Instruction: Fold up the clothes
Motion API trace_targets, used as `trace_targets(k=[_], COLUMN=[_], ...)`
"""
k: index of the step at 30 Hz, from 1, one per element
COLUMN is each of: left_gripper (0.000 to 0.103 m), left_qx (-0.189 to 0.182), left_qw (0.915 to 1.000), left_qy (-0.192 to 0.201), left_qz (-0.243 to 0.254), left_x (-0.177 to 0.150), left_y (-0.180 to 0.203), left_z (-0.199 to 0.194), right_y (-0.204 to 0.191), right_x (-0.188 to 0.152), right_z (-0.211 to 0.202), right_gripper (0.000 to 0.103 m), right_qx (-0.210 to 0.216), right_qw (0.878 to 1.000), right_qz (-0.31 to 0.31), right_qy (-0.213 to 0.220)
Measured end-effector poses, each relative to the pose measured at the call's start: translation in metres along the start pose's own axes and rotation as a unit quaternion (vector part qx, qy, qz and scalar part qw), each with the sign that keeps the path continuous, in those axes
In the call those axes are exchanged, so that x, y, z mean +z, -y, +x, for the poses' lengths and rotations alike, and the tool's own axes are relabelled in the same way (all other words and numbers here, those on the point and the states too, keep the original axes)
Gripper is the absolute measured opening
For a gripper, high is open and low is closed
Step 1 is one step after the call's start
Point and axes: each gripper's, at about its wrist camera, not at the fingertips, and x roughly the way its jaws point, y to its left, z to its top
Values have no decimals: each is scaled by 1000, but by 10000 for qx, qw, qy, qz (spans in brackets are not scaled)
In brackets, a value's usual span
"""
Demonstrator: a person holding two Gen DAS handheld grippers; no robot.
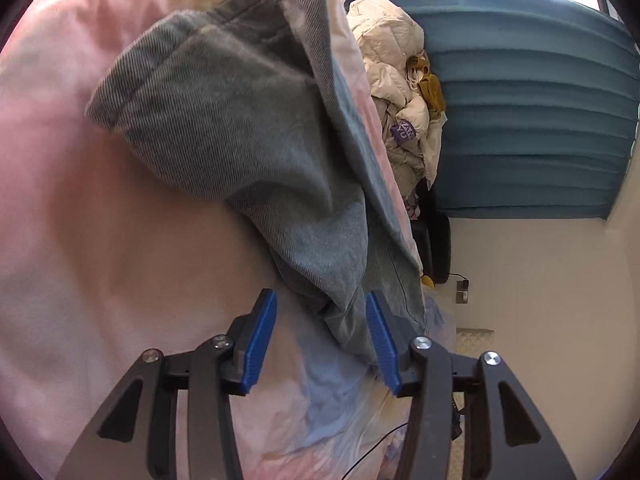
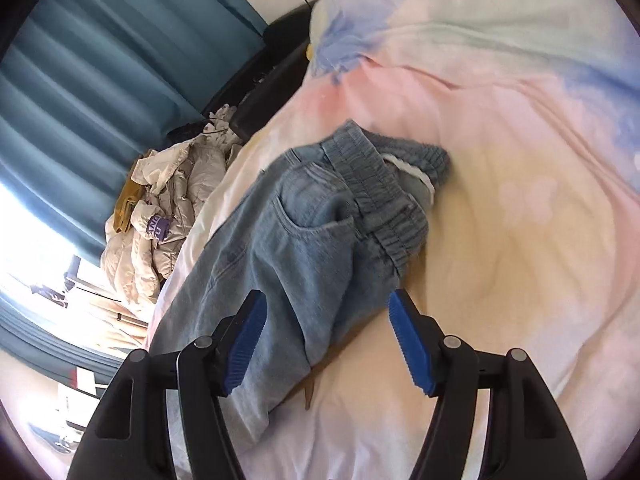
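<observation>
A pair of light blue jeans (image 2: 296, 248) lies crumpled on the pastel bedspread (image 2: 520, 200), its elastic waistband (image 2: 384, 196) bunched at the far end. My right gripper (image 2: 328, 340) is open just above the jeans' leg, jaws wide and empty. In the left wrist view the jeans' leg end (image 1: 248, 132) lies on the bedspread (image 1: 72, 208), and my left gripper (image 1: 320, 344) is open with the denim edge between its blue pads (image 1: 260, 344), not clamped.
A heap of cream jackets (image 2: 160, 216) lies beside the bed, also seen in the left wrist view (image 1: 400, 92). Teal curtains (image 1: 532, 120) hang behind it. A wall socket (image 1: 462, 290) and a cable are near the bed's edge.
</observation>
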Motion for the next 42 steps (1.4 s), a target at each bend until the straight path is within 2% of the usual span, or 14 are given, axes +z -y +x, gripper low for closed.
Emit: trace_targets(k=[5,8,10,12,14,17,18,19,21,22,29,32,37,42], left_gripper=[48,48,48,48,47,29,20,18,14,14,9,9,9,9], left_qx=[-110,-163,-249,-367,-244,156,288,395,511,541,164,262,158,443], left_qw=[9993,9984,9971,9957,9963,9962,9956,9949,9939,9934,9886,9888,9935,9974], left_qy=[49,299,471,639,732,851,885,924,980,1010,1274,1154,802,243], left_qz=[-356,-443,-545,-567,-368,-132,-75,-9,47,56,790,913,786,517], left_x=[9,20,26,31,33,33,33,32,28,25,-4,-21,-71,-112], left_y=[-14,-22,-27,-29,-21,-8,-4,1,10,16,71,73,39,-8], left_z=[41,59,68,75,79,84,84,83,77,72,8,-15,-55,-65], right_y=[32,32,28,26,27,15,8,2,-8,-13,-38,-33,18,98], right_x=[-13,-13,-10,-7,-6,-8,-10,-11,-12,-11,-10,-17,-36,-73], right_z=[42,68,88,109,124,137,135,133,121,109,19,-24,-88,-134], right_gripper=[65,65,65,66,67,64,53,45,19,15,11,11,11,11], right_qx=[352,647,691,495,448,36,-142,-313,-383,-349,2,124,206,10], right_qw=[9961,9939,9940,9956,9951,9982,9989,9990,9989,9989,9968,9963,9969,9979], right_qz=[675,800,752,706,849,578,447,318,144,76,-447,-474,-460,-372], right_qy=[-456,-397,-385,-359,-257,-128,-34,59,220,300,657,700,605,529])
